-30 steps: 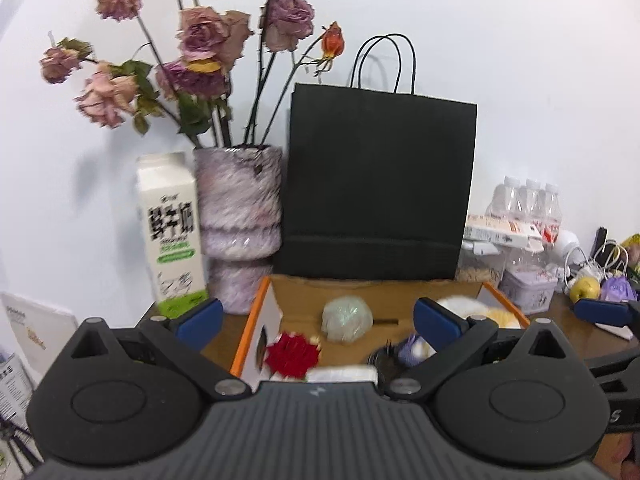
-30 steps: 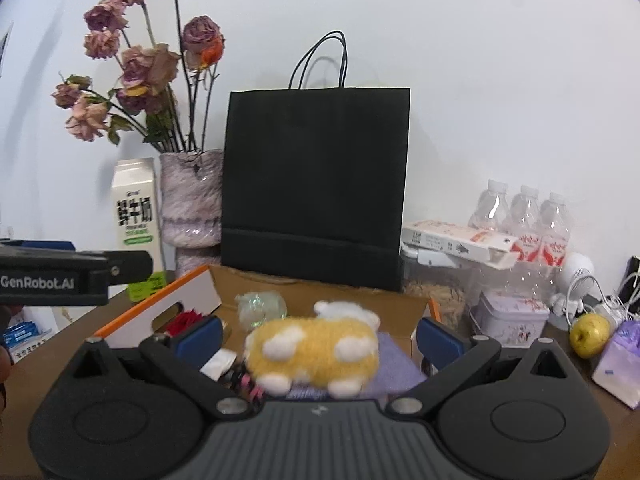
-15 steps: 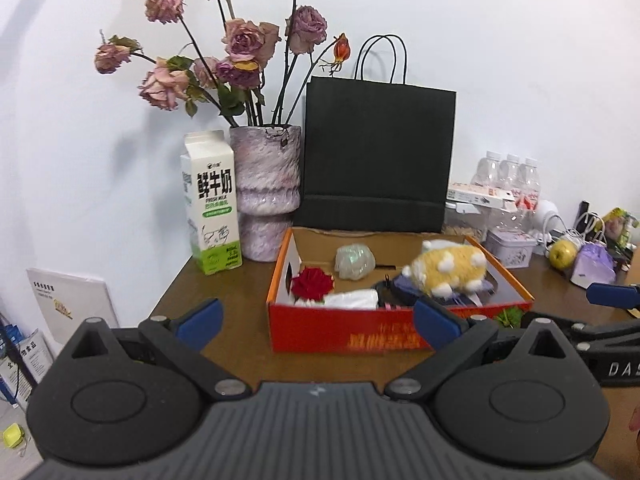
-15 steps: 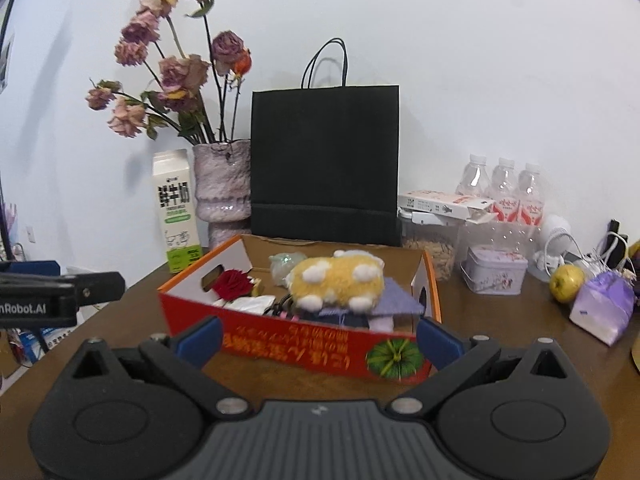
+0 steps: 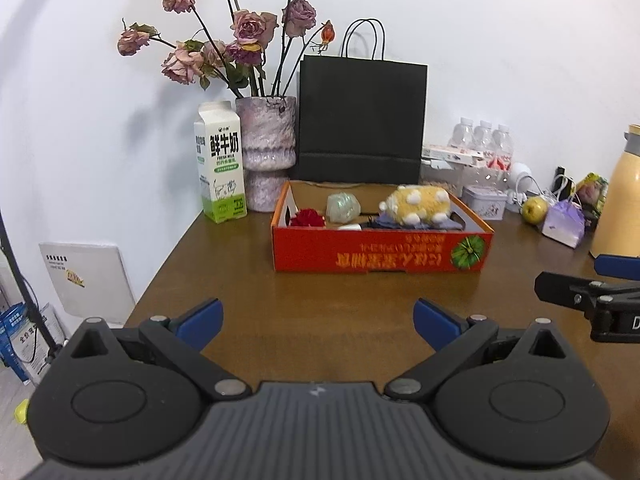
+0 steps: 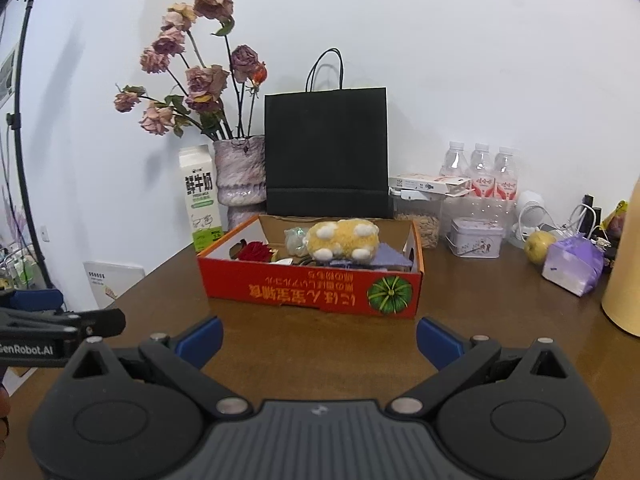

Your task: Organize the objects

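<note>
A red cardboard box (image 5: 380, 254) (image 6: 312, 292) stands on the brown table. Inside it lie a yellow plush toy (image 5: 416, 205) (image 6: 344, 239), a red rose (image 5: 306, 217) (image 6: 256, 251), a pale green ball (image 5: 342, 207) (image 6: 295, 237) and a purple cloth (image 6: 386, 257). My left gripper (image 5: 318, 322) is open and empty, well short of the box. My right gripper (image 6: 320, 338) is open and empty, just before the box front. The right gripper's side shows in the left wrist view (image 5: 592, 296).
Behind the box stand a black paper bag (image 5: 362, 120), a vase of dried roses (image 5: 269, 158) and a milk carton (image 5: 220, 162). To the right are water bottles (image 6: 482, 170), a tin (image 6: 474, 238), an apple (image 6: 538, 245), a purple pack (image 6: 572, 266) and a yellow jug (image 5: 618, 196).
Both grippers have drawn back from over the box toward the table's near side. The plush toy stays in the box. Both grippers remain open.
</note>
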A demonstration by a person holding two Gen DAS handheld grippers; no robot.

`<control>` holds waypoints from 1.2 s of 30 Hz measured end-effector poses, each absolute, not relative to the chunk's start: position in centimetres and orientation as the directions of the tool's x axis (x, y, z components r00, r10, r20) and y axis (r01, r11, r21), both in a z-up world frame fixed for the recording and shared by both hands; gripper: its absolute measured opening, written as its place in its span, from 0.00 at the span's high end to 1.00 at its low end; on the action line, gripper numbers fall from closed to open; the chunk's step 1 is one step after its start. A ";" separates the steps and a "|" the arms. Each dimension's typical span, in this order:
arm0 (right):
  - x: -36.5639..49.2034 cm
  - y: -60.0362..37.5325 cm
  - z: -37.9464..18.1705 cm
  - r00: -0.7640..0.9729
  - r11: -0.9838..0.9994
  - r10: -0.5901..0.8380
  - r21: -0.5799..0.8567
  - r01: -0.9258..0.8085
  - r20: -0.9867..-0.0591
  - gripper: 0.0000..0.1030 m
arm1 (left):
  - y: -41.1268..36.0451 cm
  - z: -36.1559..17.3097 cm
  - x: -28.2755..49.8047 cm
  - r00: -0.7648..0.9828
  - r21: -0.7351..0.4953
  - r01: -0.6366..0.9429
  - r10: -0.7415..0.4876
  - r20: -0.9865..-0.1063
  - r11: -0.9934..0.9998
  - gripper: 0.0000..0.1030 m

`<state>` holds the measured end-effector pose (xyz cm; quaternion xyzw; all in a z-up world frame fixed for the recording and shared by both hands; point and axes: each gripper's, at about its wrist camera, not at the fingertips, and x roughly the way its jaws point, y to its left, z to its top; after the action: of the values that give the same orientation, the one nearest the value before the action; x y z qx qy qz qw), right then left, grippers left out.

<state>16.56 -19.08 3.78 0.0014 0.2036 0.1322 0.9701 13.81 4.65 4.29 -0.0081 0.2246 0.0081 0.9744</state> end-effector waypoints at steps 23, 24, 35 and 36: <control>7.7 -20.9 3.5 0.896 0.968 0.248 0.056 -0.245 -0.368 0.00 | 2.7 3.7 5.4 0.894 -0.008 -0.029 0.022 -0.447 1.000 0.00; 7.6 -21.0 3.5 0.896 0.968 0.248 0.056 -0.245 -0.368 0.00 | 2.6 3.8 5.3 0.895 -0.009 -0.027 0.020 -0.446 1.000 0.00; 7.4 -21.2 3.5 0.896 0.969 0.244 0.056 -0.240 -0.372 0.00 | 2.3 3.8 5.3 0.893 -0.011 -0.020 0.013 -0.450 1.000 0.00; 7.4 -21.2 3.5 0.896 0.969 0.244 0.056 -0.240 -0.372 0.00 | 2.3 3.8 5.3 0.893 -0.011 -0.020 0.013 -0.450 1.000 0.00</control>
<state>7.44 -21.16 3.48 0.0043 0.1915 0.1242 0.9736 5.34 2.31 3.80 -0.0078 0.2312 0.0086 0.9728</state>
